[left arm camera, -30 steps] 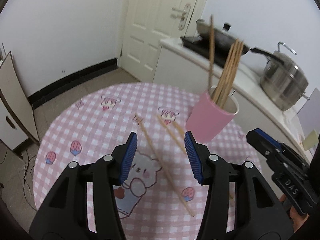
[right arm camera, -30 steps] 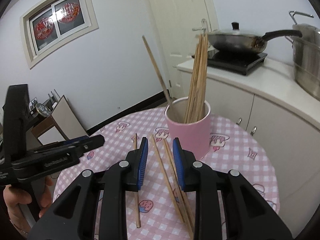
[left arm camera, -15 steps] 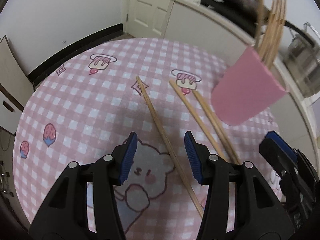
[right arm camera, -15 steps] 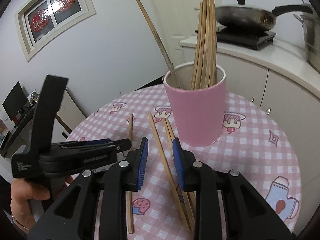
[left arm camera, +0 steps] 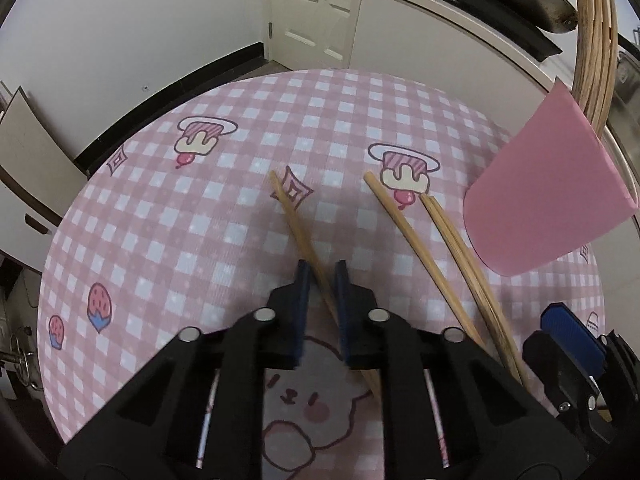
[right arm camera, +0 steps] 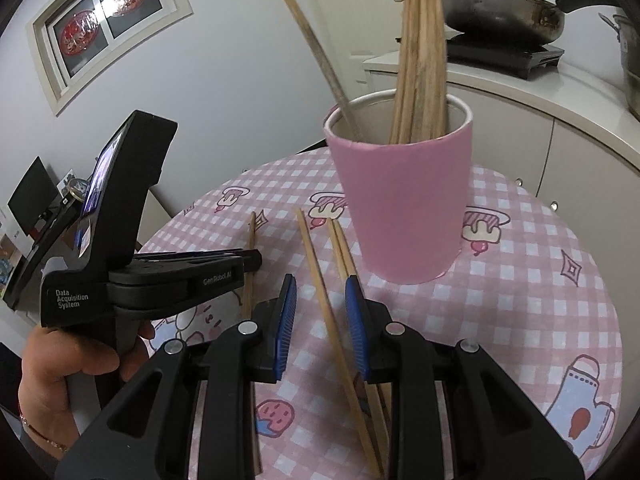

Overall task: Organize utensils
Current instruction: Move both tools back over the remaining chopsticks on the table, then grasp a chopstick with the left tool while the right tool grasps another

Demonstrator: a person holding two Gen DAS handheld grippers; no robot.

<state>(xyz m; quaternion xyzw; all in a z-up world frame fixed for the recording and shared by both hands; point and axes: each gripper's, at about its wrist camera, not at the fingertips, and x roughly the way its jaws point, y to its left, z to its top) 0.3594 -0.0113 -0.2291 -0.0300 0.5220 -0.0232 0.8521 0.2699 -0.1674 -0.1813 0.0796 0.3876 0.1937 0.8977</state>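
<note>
1. Left gripper (left arm camera: 321,276): pitched steeply downward, low over the surface. Its jaws have just been closing and now stand narrow, pads pressing a thin stick between them.
2. Left hand (right arm camera: 76,376): wrapped around the gripper's black handle, wrist at lower left.
3. Right gripper (right arm camera: 320,304): tilted moderately downward, blue pads (right arm camera: 286,328) parted, nothing clamped.
</note>
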